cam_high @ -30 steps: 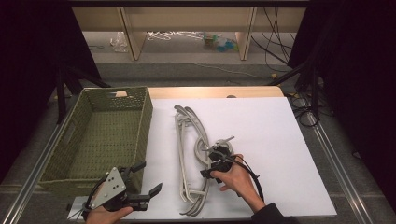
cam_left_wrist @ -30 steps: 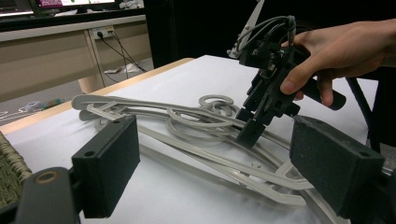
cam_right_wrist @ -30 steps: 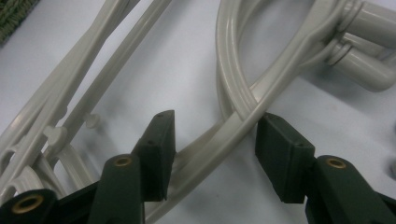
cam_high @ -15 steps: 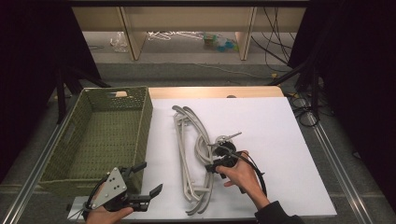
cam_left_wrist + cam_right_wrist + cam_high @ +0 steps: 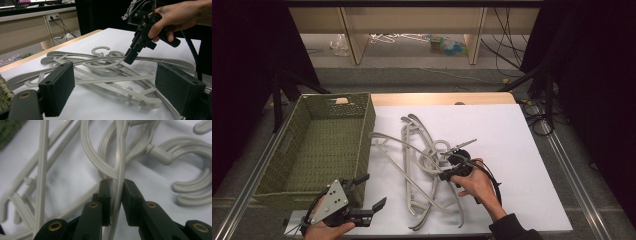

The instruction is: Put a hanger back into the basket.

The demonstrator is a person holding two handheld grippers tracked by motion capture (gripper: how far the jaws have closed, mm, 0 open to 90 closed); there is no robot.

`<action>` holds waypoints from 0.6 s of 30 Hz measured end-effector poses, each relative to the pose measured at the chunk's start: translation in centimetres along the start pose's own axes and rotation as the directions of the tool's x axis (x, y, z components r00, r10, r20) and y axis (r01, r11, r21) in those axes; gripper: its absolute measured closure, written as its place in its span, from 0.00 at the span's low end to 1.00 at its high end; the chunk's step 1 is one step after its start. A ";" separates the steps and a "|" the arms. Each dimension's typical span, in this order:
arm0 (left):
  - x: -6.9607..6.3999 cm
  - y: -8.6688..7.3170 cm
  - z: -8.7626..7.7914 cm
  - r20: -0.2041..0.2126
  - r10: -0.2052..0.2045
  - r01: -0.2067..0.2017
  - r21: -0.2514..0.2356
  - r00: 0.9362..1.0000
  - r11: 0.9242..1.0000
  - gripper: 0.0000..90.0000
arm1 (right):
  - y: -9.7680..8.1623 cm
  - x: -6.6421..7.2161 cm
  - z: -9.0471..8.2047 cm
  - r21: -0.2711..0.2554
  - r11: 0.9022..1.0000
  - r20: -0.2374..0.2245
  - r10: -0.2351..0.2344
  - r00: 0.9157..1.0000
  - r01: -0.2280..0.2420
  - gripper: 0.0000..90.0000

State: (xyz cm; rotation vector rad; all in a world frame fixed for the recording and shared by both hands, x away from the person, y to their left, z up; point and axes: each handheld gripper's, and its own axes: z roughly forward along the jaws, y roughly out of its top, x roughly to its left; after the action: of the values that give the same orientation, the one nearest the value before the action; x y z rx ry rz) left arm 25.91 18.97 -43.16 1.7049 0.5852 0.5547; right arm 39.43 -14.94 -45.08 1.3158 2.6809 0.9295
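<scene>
Right hand-held gripper [image 5: 115, 195]: jaws just closing, now clamping a thin bar of one grey hanger [image 5: 120, 157] at the tangle of hooks. Left hand-held gripper [image 5: 367, 197]: hovering released near the worktop's [image 5: 522, 150] front edge, jaws gaping, nothing between. Hanger pile [image 5: 422, 165]: lying on the white worktop, just beside the green woven basket [image 5: 297, 150].

Smooth, glossy grey plastic hangers [image 5: 422, 165] lie on a matt white table [image 5: 512, 140] beside a rough woven green basket [image 5: 319, 145].
</scene>
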 end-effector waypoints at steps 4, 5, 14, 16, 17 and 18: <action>0.0 0.0 0.0 0.000 -0.003 0.003 -0.002 1.000 1.000 0.18 | 0.0 -0.3 -0.2 0.038 0.998 0.004 -0.046 0.999 0.046 0.87; 0.0 0.1 0.0 0.001 0.001 -0.001 -0.002 1.000 1.000 0.18 | 0.0 -0.3 -0.2 0.029 0.998 0.023 -0.062 0.998 0.061 0.87; 0.0 0.3 0.0 -0.003 -0.020 0.020 0.000 1.000 1.000 0.18 | 0.3 -1.3 -3.6 0.001 0.971 0.112 -0.237 0.965 0.239 0.91; 0.0 0.6 0.2 -0.018 -0.017 0.017 0.013 1.000 1.000 0.18 | 0.2 -1.3 -4.1 -0.003 0.959 0.136 -0.279 0.951 0.282 0.91; -0.1 0.7 0.4 -0.019 -0.032 0.032 0.013 0.999 0.999 0.18 | 0.2 -1.3 -4.5 -0.004 0.950 0.144 -0.310 0.940 0.314 0.91; -0.1 1.0 0.8 -0.010 -0.029 0.029 0.026 1.000 0.999 0.18 | 0.1 -1.2 -4.8 -0.006 0.945 0.141 -0.322 0.936 0.326 0.91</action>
State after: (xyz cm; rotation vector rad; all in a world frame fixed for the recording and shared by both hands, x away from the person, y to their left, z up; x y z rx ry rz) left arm 26.45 18.19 -42.35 1.7170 0.6254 0.5368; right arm 39.07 -18.18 -41.40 0.8564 2.6507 0.8015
